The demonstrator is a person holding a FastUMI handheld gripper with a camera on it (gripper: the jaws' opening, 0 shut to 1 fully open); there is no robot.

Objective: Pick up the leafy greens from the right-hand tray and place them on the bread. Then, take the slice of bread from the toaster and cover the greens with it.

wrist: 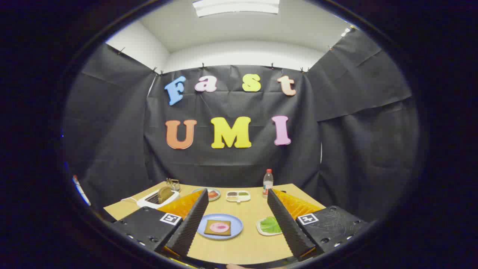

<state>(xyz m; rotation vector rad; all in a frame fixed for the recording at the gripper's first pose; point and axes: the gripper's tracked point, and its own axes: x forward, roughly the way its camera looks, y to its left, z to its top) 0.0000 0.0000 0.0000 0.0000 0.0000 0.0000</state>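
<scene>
The hand-held gripper (235, 209) gapes empty; its right finger partly hides the leafy greens (269, 225).

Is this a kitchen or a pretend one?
Probably a pretend one: a table inside a black cloth booth, with a toaster and bread on a blue plate. The hand-held gripper hovers open above it.

Out at twelve o'clock on the wooden desk (246, 246), a white divided dish (238, 196) sits near the far edge. At one o'clock of it stands a clear bottle (267, 182), red cap up, upright. Over at ten o'clock, a small plate (213, 194) holds something red, and farther left sits a small metal rack (173, 184).
</scene>
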